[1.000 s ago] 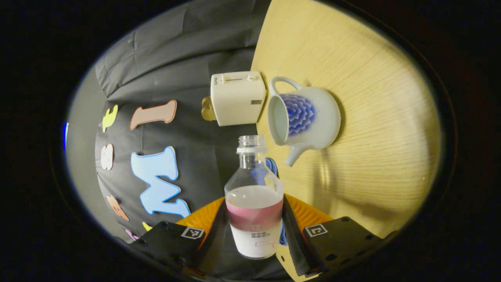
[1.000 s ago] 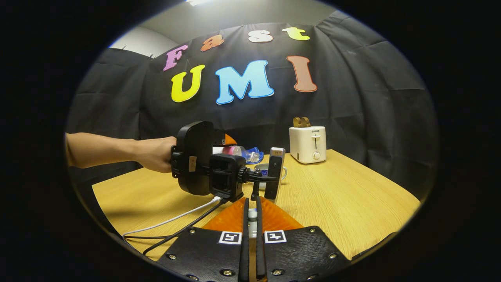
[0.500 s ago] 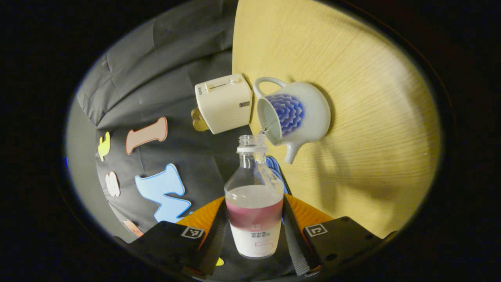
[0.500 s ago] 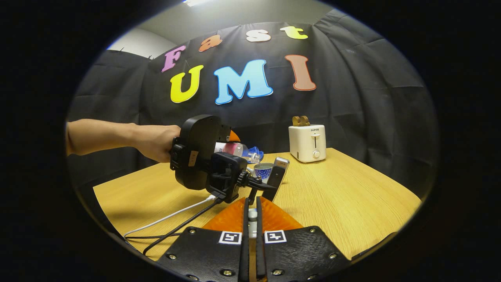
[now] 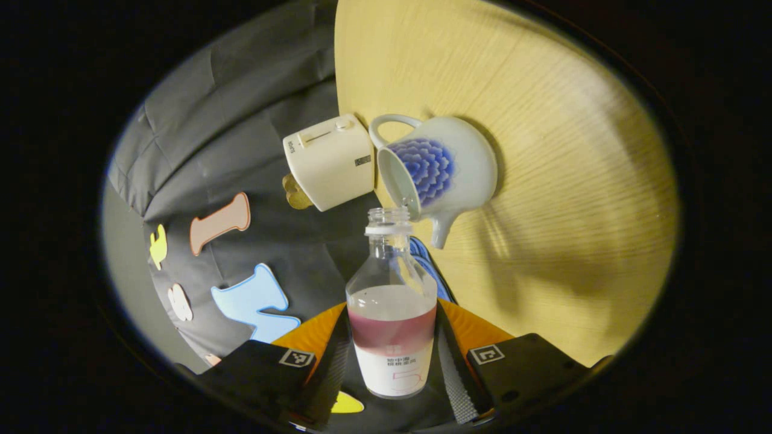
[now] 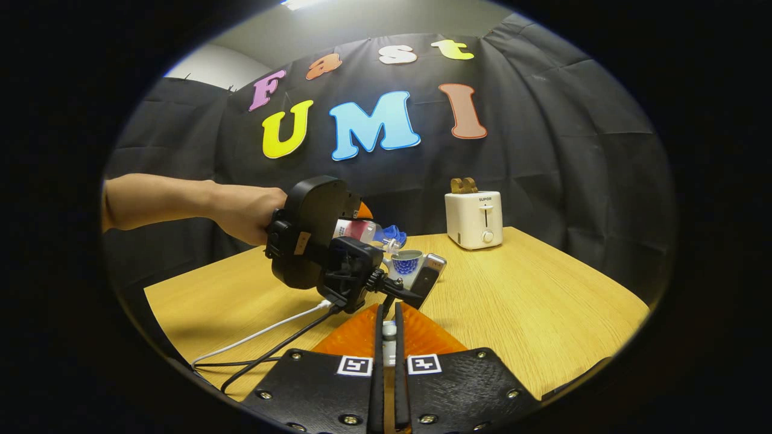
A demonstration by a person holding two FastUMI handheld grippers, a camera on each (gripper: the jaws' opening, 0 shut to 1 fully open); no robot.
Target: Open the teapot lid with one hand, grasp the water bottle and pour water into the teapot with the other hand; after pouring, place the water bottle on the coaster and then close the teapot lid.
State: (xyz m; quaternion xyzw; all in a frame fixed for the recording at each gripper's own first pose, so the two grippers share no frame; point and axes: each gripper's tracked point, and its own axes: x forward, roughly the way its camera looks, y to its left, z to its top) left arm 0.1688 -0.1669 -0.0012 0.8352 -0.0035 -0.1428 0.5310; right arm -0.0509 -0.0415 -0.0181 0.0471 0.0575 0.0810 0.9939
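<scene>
You are pouring now.
Your left gripper (image 5: 392, 361) squeezes the water bottle (image 5: 392, 325); teapot (image 5: 443, 169) at 12 o'clock; right gripper (image 6: 386, 361) maybe pinches the lid; coaster and closing remain.

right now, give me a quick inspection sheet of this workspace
surface: wooden table, bare across its right side.
job's things: water bottle tipped with its uncapped mouth at the open rim of the teapot, lid off; something small and pale sits between the right gripper's fingers, too hidden to name.
clutter: white toaster at the back of the table.
grippers: left gripper shut on the water bottle; right gripper nearly closed.
cables: a white and a black cable trail from the left gripper across the table.
surroundings: black cloth wall.
</scene>
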